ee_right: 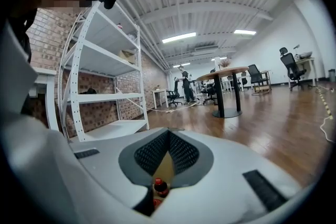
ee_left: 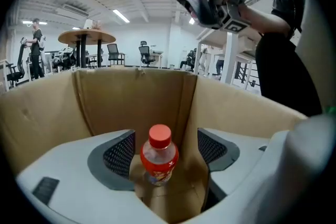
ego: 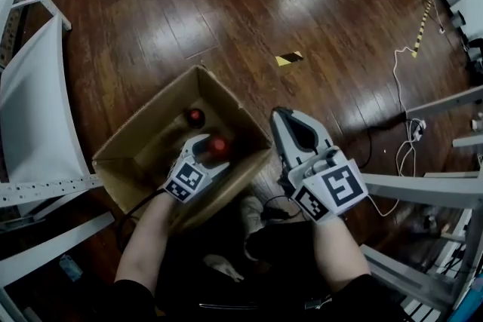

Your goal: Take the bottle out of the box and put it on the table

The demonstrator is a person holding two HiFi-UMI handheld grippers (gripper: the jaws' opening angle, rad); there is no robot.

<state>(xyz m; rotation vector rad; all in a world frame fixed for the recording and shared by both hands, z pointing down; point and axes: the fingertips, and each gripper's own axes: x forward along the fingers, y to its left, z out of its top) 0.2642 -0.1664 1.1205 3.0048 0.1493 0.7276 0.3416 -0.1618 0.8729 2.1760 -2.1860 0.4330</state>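
Observation:
An open cardboard box [ego: 151,111] stands on the wooden floor with two red-capped bottles in it. The nearer bottle [ego: 219,145] has a red label and stands upright. My left gripper [ego: 210,152] is lowered into the box, and that bottle [ee_left: 158,157] sits between its wide-open jaws [ee_left: 165,135], with the pads clear of it on both sides. The second bottle [ego: 196,117] stands further back. My right gripper [ego: 281,115] hovers beside the box's right rim with its jaws together, holding nothing. In the right gripper view [ee_right: 168,132] both bottle caps [ee_right: 159,186] show below the jaws.
White shelving [ego: 38,109] runs along the left and white frame legs [ego: 423,188] along the right. A white cable [ego: 404,87] and a strip of yellow-black tape [ego: 288,58] lie on the floor. The box wall [ee_left: 126,102] stands close ahead of the left gripper.

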